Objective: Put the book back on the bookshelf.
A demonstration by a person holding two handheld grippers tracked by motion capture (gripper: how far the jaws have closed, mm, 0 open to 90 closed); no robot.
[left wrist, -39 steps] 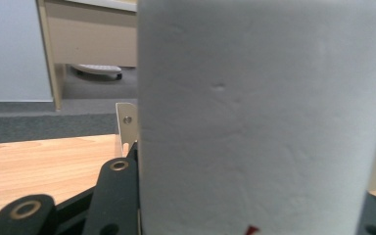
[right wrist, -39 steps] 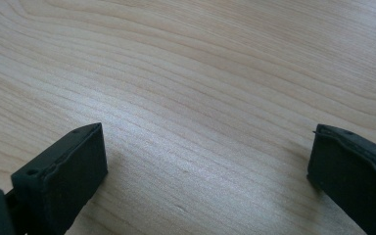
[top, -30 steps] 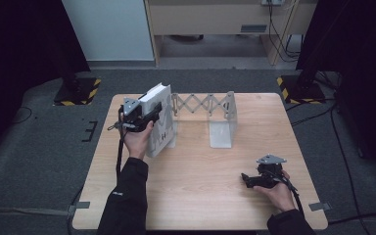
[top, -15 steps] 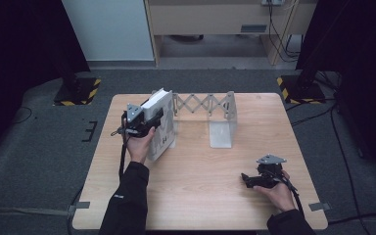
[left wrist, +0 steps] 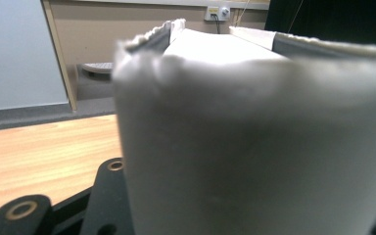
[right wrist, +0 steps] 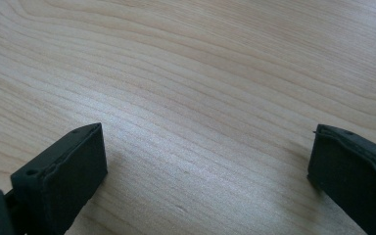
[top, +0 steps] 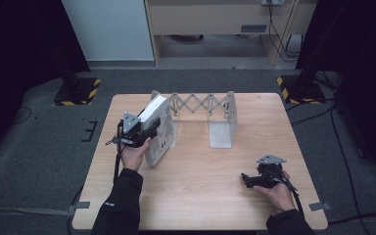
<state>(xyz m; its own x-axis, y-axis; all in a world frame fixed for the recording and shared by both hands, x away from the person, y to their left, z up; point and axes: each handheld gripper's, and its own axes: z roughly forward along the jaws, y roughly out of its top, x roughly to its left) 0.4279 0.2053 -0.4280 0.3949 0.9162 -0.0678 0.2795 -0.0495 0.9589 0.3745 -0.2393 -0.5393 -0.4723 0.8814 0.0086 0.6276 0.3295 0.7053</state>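
Your left gripper [top: 144, 128] clamps the white book [top: 155, 128], whose blurred spine hides its jaws; your right gripper [top: 248, 180] rests open on the table [top: 200, 196].

Pale wooden rectangular surface [top: 196, 196], light grain running lengthwise, standing on dark grey carpeted floor [top: 39, 161]. On it, far side: white metal expanding bookend rack w/ scissor-lattice back [top: 203, 104], right end plate upright w/ flat foot on the wood; left end plate beside a thick white-covered book [top: 157, 128]. Book stands tilted, lower edge on the wood, near left-centre. Near right: right claw [top: 245, 179] w/ hand resting on the wood. Strips of grey tape at near corners.
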